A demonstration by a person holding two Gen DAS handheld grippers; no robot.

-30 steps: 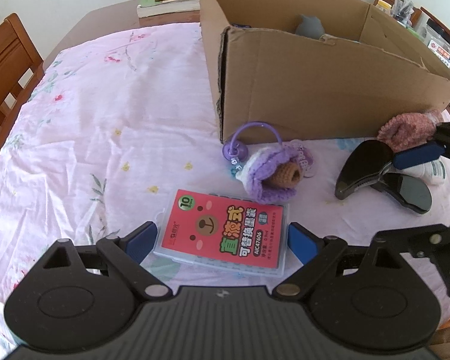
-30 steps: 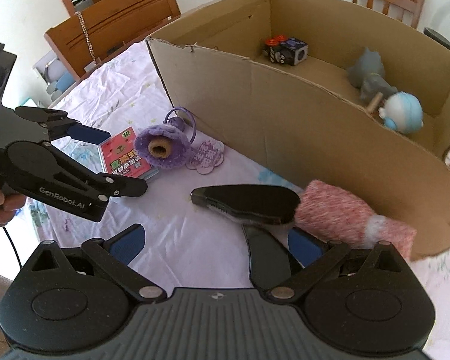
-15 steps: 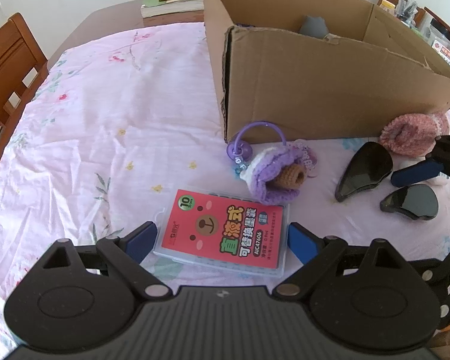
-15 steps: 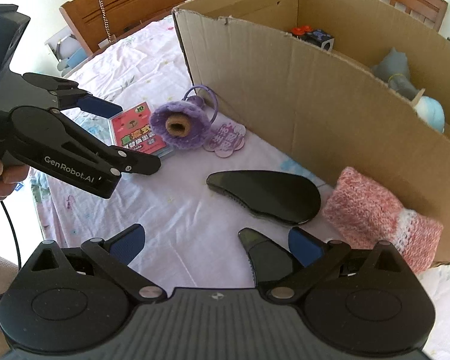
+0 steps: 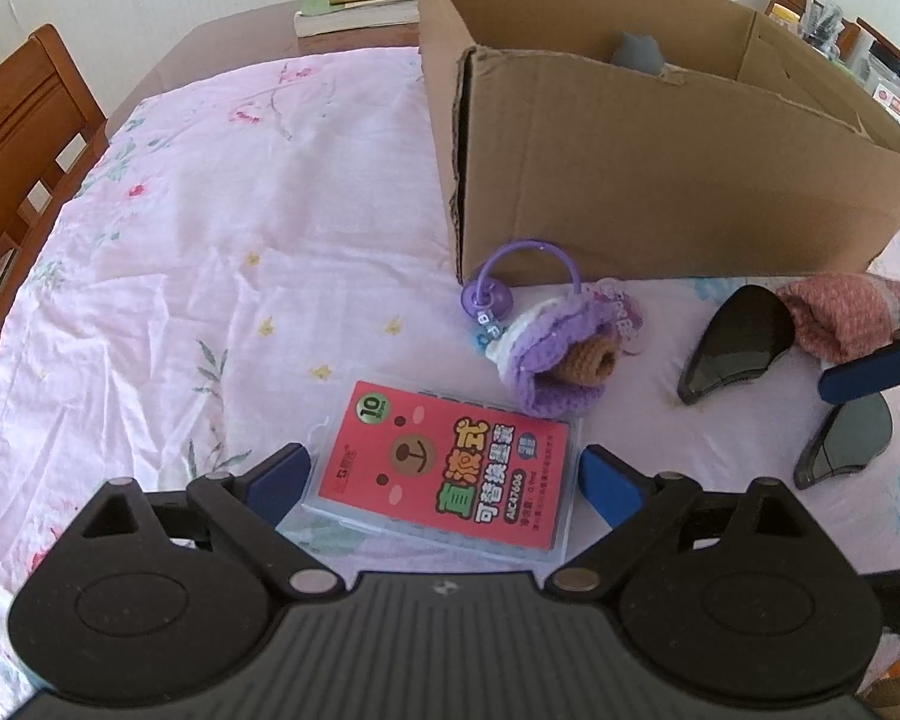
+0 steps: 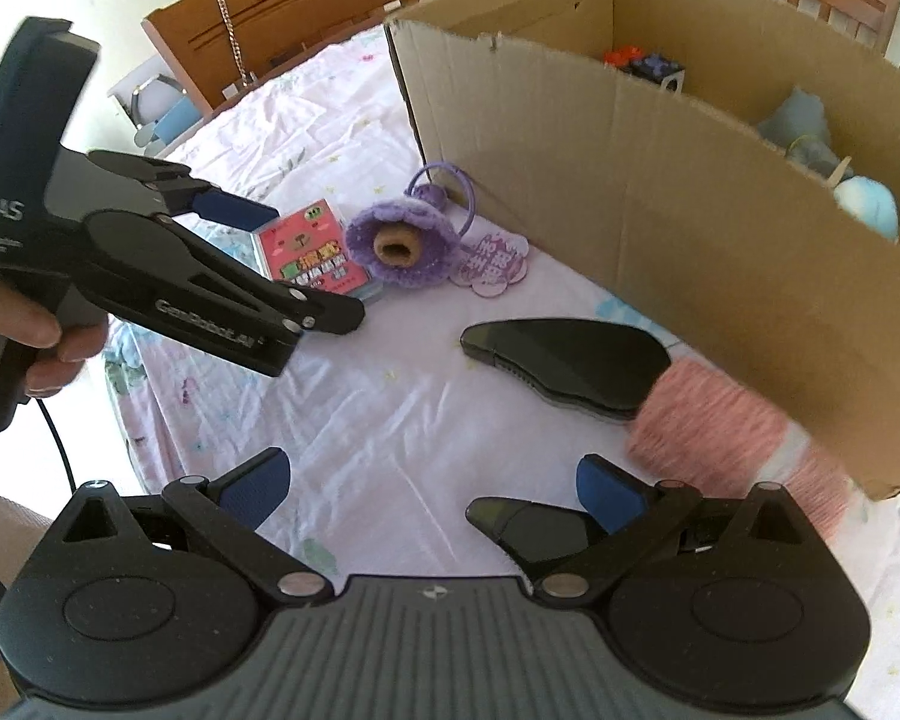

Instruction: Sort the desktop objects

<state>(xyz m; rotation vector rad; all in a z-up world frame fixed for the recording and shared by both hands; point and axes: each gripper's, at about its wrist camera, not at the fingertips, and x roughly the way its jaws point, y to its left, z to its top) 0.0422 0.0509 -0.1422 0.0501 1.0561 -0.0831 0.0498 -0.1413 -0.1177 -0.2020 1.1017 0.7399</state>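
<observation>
A red box of pen refills point(image 5: 450, 462) lies flat on the pink cloth between the fingers of my left gripper point(image 5: 444, 480). Its jaws are opening, and both blue pads stand just clear of the box's sides. Beyond it lie a purple crochet flower point(image 5: 552, 360) and a purple keyring point(image 5: 489, 300). My right gripper point(image 6: 432, 489) is open, with bare cloth between its fingers. A small black piece point(image 6: 534, 528) lies partly under its right finger. A larger black piece point(image 6: 570, 360) and a pink knitted roll point(image 6: 720, 426) lie ahead of it. The cardboard box point(image 6: 660, 192) holds several toys.
The cardboard box point(image 5: 660, 180) stands close behind the objects. Wooden chairs point(image 5: 24, 132) line the table's left side, and books point(image 5: 360, 12) lie at the far end. A hand point(image 6: 48, 342) holds the left gripper point(image 6: 288, 267), which reaches across the right wrist view.
In the left wrist view the right gripper's blue finger has drawn back from over the two black pieces toward the right edge. In the right wrist view the left gripper looms larger.
</observation>
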